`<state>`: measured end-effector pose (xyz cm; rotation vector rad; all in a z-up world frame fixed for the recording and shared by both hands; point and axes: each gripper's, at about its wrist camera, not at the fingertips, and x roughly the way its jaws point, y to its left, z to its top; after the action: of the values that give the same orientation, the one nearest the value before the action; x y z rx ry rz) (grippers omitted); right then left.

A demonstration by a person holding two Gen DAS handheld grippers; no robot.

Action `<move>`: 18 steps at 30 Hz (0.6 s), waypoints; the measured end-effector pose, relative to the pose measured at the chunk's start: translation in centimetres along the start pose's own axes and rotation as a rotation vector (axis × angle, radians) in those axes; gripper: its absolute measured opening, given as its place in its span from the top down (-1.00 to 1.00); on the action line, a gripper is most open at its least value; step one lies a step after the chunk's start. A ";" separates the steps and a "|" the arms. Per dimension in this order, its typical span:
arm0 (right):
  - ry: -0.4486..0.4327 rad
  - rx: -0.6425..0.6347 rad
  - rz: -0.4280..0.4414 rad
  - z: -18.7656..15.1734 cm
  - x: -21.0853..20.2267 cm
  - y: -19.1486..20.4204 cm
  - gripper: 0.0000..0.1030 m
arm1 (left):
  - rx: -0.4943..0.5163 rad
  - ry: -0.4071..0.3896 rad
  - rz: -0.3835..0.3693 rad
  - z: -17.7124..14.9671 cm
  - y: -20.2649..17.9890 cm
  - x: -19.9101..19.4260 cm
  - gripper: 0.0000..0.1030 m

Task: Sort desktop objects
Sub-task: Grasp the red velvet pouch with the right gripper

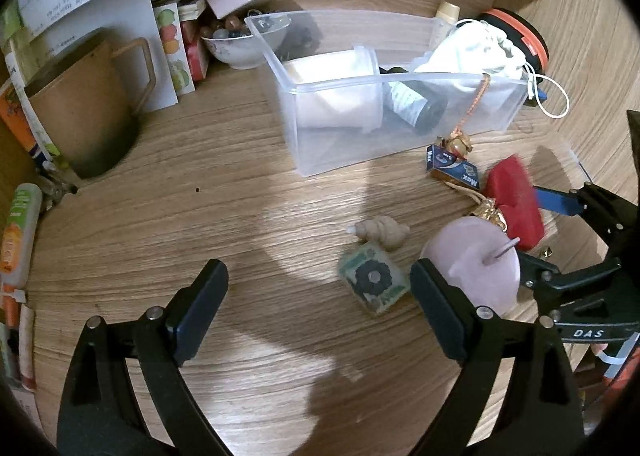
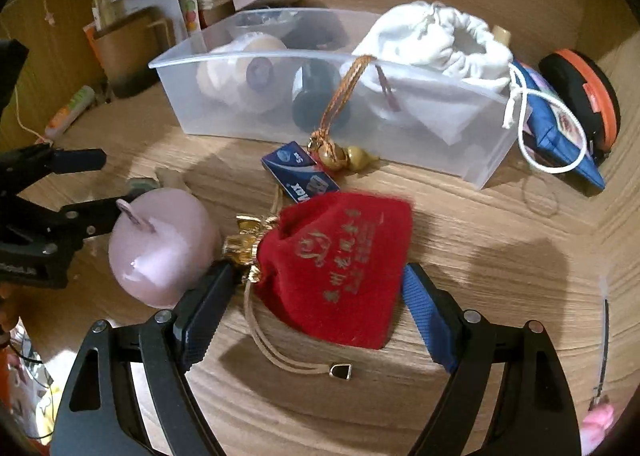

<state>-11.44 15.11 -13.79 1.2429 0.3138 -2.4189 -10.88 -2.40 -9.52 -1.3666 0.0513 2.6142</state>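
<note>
The red velvet pouch (image 2: pixel 340 268) lies on the wooden counter (image 2: pixel 480 256), between the two fingers of the right hand-held gripper (image 2: pixel 316 296), which stand apart around it; whether they touch it I cannot tell. At its 9 o'clock stands a pink candle (image 2: pixel 160 248). At 12 o'clock, a clear plastic bin (image 2: pixel 280 112) holds a white drawstring bag (image 2: pixel 432 40). The left hand-held gripper (image 1: pixel 320 296) is spread wide with nothing between its fingers, a small square tile (image 1: pixel 374 280) just ahead.

Both grippers' fingers (image 1: pixel 202 308) (image 2: pixel 428 308) spread wide.
</note>
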 end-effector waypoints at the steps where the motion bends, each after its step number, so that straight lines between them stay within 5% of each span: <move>1: 0.003 0.009 0.016 0.0 0.1 -0.3 -0.62 | 0.002 -0.002 0.000 0.0 0.0 0.0 -0.82; 8: -0.014 0.005 0.028 0.3 0.3 -1.2 -0.57 | 0.027 0.008 -0.012 -0.2 -0.3 0.3 -0.82; 18: -0.043 -0.004 0.039 0.6 0.0 -1.4 -0.01 | 0.087 -0.001 0.039 -0.6 -1.2 0.7 -0.71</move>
<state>-12.44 16.14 -13.44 1.1823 0.2788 -2.4069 -10.59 -1.21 -10.34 -1.3485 0.1905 2.6106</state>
